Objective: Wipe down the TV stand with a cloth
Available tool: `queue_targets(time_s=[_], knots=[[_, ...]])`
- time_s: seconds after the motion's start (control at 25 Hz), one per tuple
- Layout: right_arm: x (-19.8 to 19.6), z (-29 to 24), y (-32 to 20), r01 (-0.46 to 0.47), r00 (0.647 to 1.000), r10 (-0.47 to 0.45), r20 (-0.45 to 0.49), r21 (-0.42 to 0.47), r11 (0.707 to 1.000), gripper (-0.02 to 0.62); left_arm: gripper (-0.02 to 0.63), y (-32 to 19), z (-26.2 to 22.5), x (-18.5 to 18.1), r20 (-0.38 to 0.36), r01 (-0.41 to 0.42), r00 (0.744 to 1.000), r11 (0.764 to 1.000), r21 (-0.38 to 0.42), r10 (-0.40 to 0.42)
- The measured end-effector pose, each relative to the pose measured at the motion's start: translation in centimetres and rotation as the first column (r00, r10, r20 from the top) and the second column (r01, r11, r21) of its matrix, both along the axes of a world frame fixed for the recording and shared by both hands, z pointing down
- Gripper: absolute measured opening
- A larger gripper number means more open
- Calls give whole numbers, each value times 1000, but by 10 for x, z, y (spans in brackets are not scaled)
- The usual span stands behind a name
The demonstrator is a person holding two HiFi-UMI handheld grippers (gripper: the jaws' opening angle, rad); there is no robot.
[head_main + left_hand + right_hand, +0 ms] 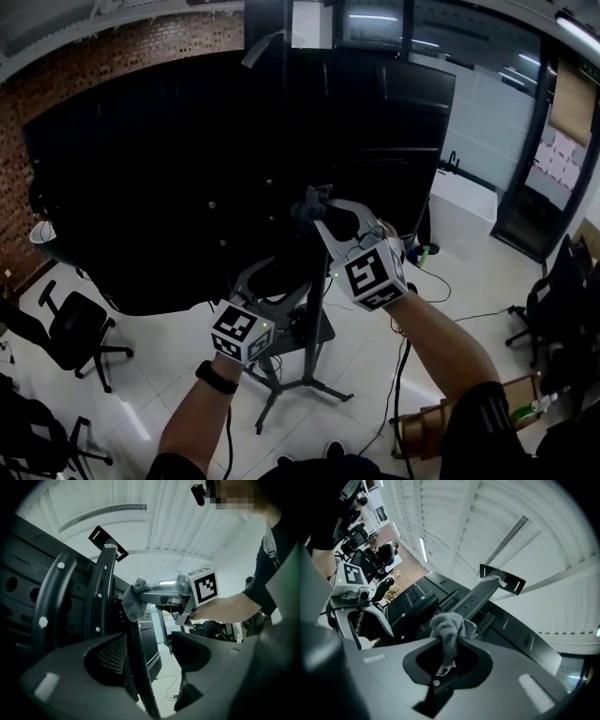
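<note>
Two grippers are up behind the big black TV (187, 178) on its TV stand (309, 361). The right gripper (449, 641) has its jaws pinched on a grey cloth (451, 625), which bunches out past the tips right up against the stand's upright bracket (487, 592) (the rail with the flat plate on top). The left gripper (152, 656) sits lower, jaws spread, with a dark strut (140, 667) of the stand running up between them, closer to one pad
</note>
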State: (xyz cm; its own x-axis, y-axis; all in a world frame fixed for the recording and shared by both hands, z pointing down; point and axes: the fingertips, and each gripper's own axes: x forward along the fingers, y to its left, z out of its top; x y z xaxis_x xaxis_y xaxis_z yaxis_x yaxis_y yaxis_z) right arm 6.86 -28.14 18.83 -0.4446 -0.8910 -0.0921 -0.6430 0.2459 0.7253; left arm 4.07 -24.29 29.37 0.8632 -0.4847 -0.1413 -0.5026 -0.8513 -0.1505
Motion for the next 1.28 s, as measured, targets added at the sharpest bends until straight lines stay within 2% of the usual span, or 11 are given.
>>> queue_targets(time_s=[0.24, 0.44, 0.72, 1.04, 1.28], knots=[[21, -44, -15, 14, 1000, -14, -16, 25, 1000, 34, 322, -11, -47, 23, -45, 23, 999, 999, 25, -22], [32, -50, -33, 32, 999, -32, -13, -8, 999, 34, 318, -20, -55, 34, -50, 58, 997, 998, 25, -57], [38, -41, -35, 43, 996, -39, -75, 51, 998, 34, 318, -31, -39, 43, -42, 96, 994, 995, -4, -96], [55, 6, -40, 54, 998, -54, -43, 12, 998, 35, 318, -43, -2, 50, -31, 132, 990, 988, -77, -135], [51, 46, -39, 70, 993, -72, -95, -17, 997, 35, 318, -48, 23, 53, -23, 144, 989, 982, -118, -148]])
